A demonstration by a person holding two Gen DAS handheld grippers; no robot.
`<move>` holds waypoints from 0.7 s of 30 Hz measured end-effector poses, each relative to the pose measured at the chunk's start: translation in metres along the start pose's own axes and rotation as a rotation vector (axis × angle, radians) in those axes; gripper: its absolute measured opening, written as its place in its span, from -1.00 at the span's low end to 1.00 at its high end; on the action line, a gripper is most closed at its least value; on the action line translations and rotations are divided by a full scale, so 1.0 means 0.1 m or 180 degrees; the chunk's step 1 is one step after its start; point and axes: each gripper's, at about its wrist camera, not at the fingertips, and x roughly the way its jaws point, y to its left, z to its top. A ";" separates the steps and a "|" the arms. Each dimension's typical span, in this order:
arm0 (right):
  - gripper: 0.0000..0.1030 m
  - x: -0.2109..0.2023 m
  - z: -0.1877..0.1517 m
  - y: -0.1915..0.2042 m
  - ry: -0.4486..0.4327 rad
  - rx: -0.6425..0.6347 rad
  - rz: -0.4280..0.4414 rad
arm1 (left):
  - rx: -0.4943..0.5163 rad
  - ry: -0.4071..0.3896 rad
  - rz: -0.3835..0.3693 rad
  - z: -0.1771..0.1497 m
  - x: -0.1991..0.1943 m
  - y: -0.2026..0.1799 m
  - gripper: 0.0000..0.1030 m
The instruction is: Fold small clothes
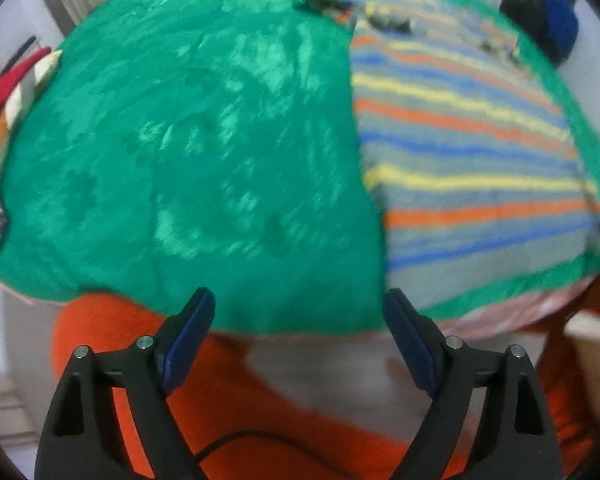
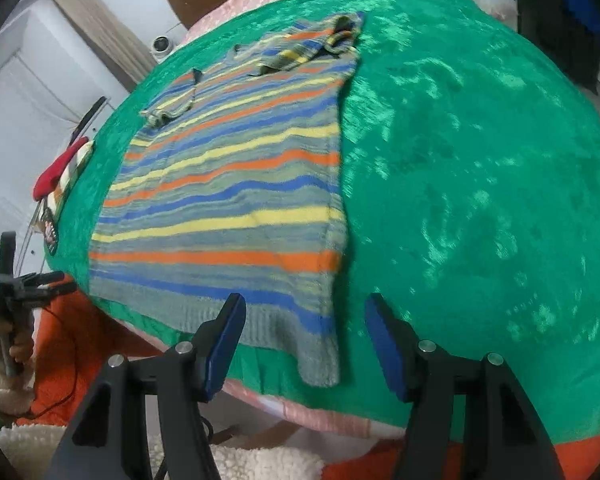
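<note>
One striped sweater [image 2: 228, 200] lies on the green cloth [image 2: 480, 180]. Two grippers, left gripper [image 1: 298, 334] and right gripper [image 2: 305, 340], hover, jaws wide apart, holding nothing.

One striped sweater [image 2: 228, 200], one green cloth [image 2: 480, 180], two tools – left [image 1: 299, 336], right [image 2: 305, 340]; edge pile [image 2: 60, 172] – perhaps two garments.
</note>
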 end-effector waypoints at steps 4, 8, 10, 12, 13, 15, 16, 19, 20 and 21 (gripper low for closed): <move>0.18 0.10 0.00 0.04 0.0142 -0.0130 -0.0036 | 0.0239 0.0062 -0.0193 0.20 0.34 -0.45 -0.15; -0.90 0.14 -0.01 0.14 0.0316 -0.0367 -0.0068 | 0.0410 -0.0014 -0.0255 0.26 0.34 -0.66 -0.96; -0.91 -0.03 0.00 0.13 0.0242 -0.0294 -0.0074 | 0.0392 -0.0083 -0.0214 0.13 0.16 -0.56 -0.97; -0.91 -0.26 0.01 0.12 0.0190 -0.0227 -0.0095 | 0.0372 -0.0132 -0.0228 0.03 0.01 -0.43 -0.98; -0.91 -0.37 0.00 0.13 0.0196 -0.0195 -0.0077 | 0.0368 -0.0132 -0.0226 0.00 -0.01 -0.39 -0.98; -0.91 -0.38 -0.04 0.14 0.0274 -0.0151 -0.0062 | 0.0457 -0.0085 -0.0034 -0.09 0.03 -0.39 -1.00; -0.91 -0.31 -0.08 0.16 0.0371 -0.0154 -0.0087 | 0.0489 -0.0061 0.0031 -0.03 0.15 -0.50 -1.00; -0.91 0.05 -0.17 0.09 0.0569 -0.0083 -0.0257 | 0.0414 0.0019 0.0062 -0.08 0.31 -0.43 -1.00; -0.91 0.15 -0.18 0.05 0.0606 -0.0012 -0.0270 | 0.0411 0.0012 0.0089 -0.06 0.35 -0.45 -1.00; -0.91 0.24 -0.18 0.02 0.0632 0.0033 -0.0278 | 0.0402 0.0017 0.0107 -0.03 0.39 -0.47 -1.00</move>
